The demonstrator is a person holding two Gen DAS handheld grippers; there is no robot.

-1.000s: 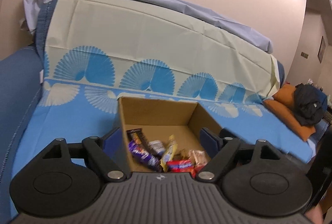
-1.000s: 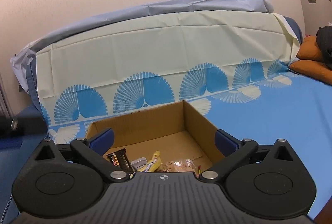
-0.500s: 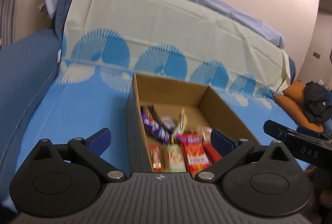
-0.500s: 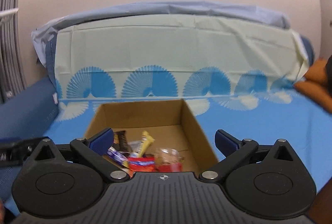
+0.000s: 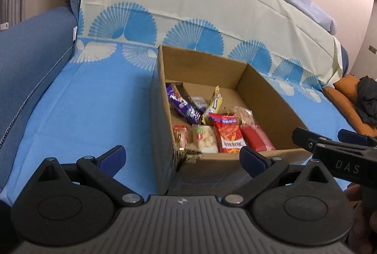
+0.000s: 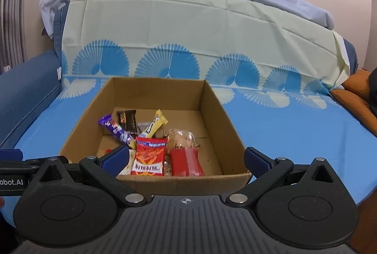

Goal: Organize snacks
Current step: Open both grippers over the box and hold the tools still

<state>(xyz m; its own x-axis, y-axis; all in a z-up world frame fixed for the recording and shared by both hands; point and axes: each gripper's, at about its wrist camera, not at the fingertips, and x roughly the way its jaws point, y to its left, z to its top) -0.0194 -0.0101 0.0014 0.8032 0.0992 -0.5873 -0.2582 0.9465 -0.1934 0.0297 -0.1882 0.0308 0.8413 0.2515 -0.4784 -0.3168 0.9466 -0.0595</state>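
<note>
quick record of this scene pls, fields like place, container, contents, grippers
place: sofa seat under a blue patterned sheet
container: open cardboard box on the sheet
contents: purple bar, yellow bar, orange-red bag, red packet, more snacks
left gripper: fingers wide apart, nothing between them, at the box's near corner
right gripper: fingers apart, nothing held, facing the box

A home: covered sofa (image 6: 188, 46), cushion (image 6: 353, 91).

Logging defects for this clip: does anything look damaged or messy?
Yes. The cardboard box is torn at its near left corner, with ragged edges. The snacks inside lie in a jumbled pile.
</note>
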